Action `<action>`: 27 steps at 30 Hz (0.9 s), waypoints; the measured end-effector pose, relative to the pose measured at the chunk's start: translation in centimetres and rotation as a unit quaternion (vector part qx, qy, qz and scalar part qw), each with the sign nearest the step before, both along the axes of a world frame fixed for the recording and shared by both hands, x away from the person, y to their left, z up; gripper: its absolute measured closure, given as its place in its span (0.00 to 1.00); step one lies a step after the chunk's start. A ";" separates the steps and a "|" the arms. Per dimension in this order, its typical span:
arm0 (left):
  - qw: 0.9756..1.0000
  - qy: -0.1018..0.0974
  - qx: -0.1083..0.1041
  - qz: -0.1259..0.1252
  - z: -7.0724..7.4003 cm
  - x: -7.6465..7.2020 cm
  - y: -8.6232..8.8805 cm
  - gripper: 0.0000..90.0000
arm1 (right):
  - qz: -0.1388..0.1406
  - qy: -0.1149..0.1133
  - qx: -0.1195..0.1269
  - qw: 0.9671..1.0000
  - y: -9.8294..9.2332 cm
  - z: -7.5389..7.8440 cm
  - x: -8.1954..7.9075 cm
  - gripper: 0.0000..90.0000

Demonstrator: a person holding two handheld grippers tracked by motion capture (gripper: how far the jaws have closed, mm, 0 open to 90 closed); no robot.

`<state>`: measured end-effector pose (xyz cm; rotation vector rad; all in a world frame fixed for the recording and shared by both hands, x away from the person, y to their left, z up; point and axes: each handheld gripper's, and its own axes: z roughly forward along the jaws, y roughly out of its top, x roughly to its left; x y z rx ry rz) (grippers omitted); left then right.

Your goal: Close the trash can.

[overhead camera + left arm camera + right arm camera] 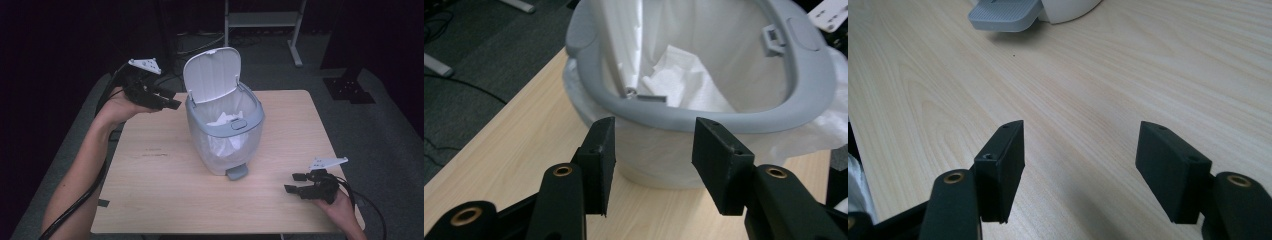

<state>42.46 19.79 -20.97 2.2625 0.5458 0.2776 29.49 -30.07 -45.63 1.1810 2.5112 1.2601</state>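
**Left gripper poised beside the open bin, right gripper low by the pedal**

Left gripper (170,101) hung with its jaws spread and empty, just off the rear left side of the pedal bin (225,135), which stood near the middle of the desk (150,190). From that gripper the bin lay straight ahead and slightly below; in the left gripper view the grey rim (704,120) curved just beyond the fingertips, apart from them. The left was plainly the nearer of the two to the bin's mouth and to the raised lid (212,74), which stood tilted back at the far side, hinged at the rim. Any move on the lid or rim would, by my reading, fall to this hand, reaching rightward and a little forward.

Right gripper (297,182) sat low near the desk's front right corner, jaws likewise spread and holding nothing, well apart from the bin. Its line ran leftward along the desk toward the foot pedal (236,172), which jutted from the bin's front base; the right gripper view showed that pedal (1005,15) ahead across bare wood.

White liner (824,125) spilled over the rim, and crumpled paper (684,80) lay inside. Open desk surrounded the bin on all sides, with the front edge close behind the right hand.
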 end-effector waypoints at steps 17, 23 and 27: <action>0.998 -0.014 -0.004 0.056 -0.9 3.5 0.8 0.42 | -0.002 -0.003 0.001 1.000 -0.3 0.1 0.0 0.39; 0.998 -0.017 -0.006 0.060 -1.1 4.8 0.4 0.44 | -0.002 -0.004 0.003 1.000 -0.4 0.1 0.1 0.39; 0.998 -0.019 -0.011 0.059 -1.1 5.4 0.2 0.54 | -0.003 -0.002 0.003 1.000 -0.4 0.1 0.0 0.39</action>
